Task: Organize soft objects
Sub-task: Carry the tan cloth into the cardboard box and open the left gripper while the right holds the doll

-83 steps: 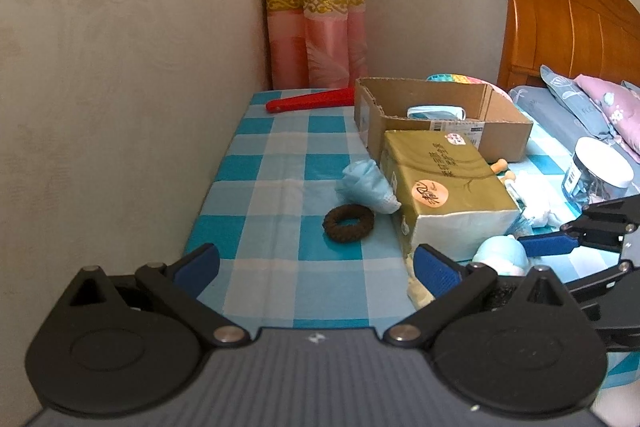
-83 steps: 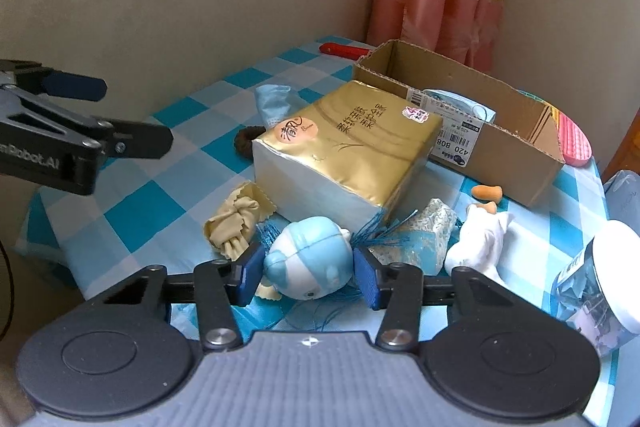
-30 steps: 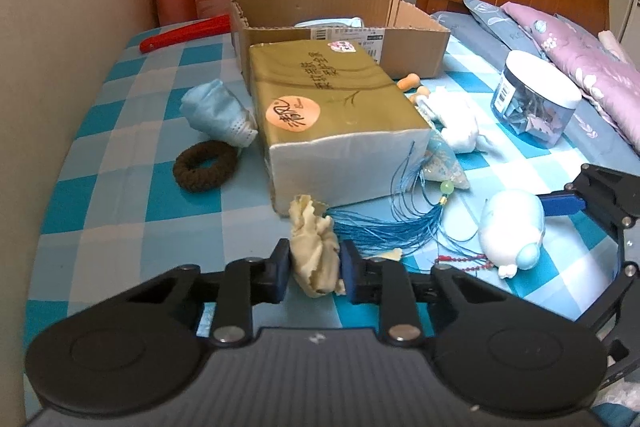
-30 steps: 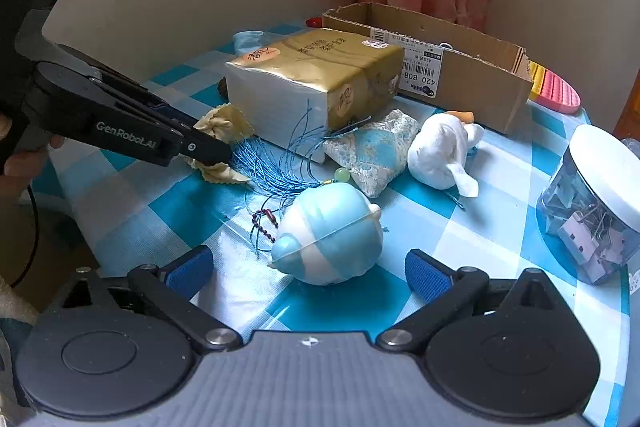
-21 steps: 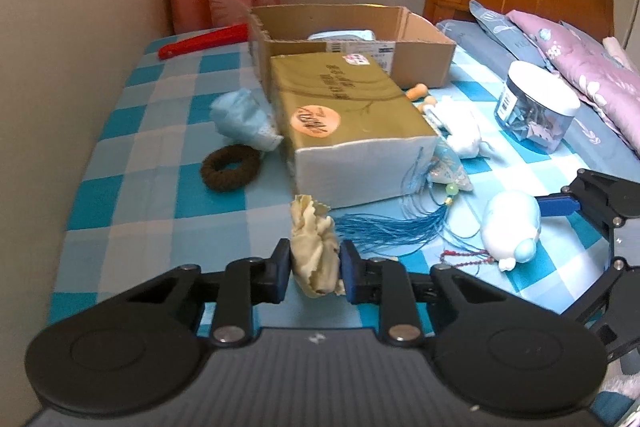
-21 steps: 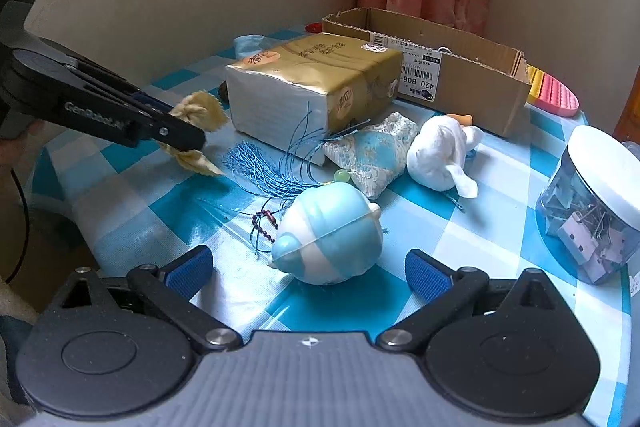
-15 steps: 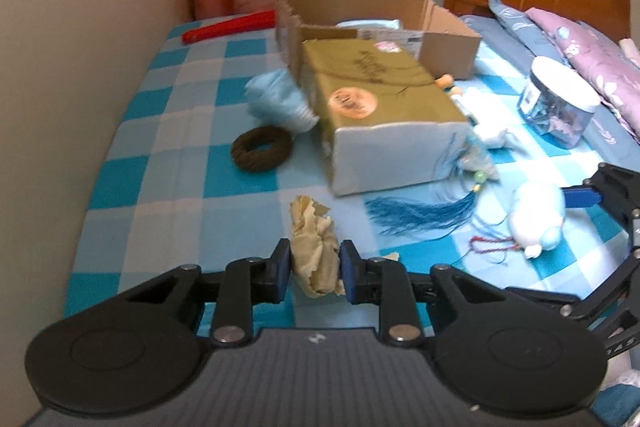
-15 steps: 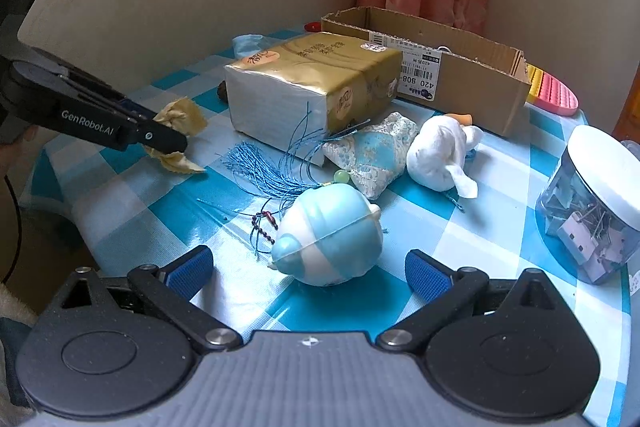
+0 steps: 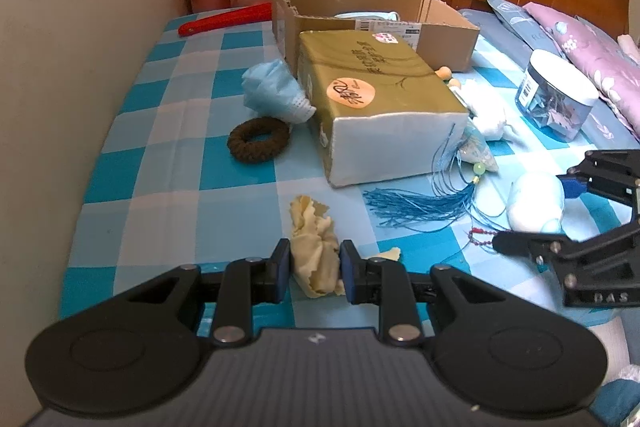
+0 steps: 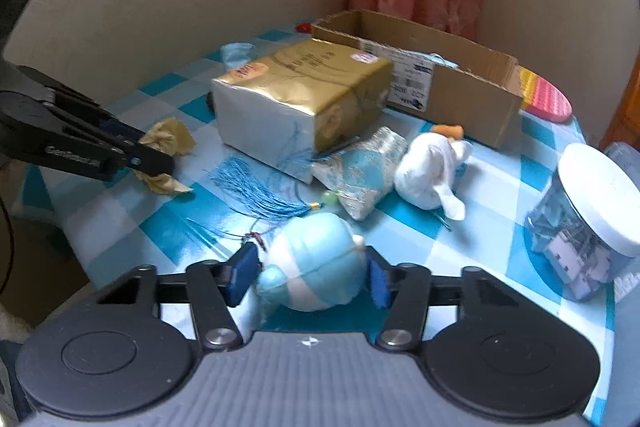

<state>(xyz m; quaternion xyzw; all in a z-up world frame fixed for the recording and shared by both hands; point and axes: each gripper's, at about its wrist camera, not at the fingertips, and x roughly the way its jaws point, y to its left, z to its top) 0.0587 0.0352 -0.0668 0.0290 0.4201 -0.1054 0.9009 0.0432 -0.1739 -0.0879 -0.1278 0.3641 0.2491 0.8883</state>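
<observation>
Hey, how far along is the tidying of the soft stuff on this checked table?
Barely started: the cardboard box holds only one pale item. In hand: the left tongs pinch the beige cloth; the right tongs have just been closing around the blue-and-white plush, pads at its sides. Left out: brown ring, blue cloth, patterned pouch, white plush.

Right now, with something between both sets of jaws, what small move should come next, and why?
Probably lift both and carry them toward the cardboard box. The left gripper is clamped on the yellow cloth; the right gripper has just been closing and its jaws press the blue-and-white plush toy. The box is open, and both items are soft.
</observation>
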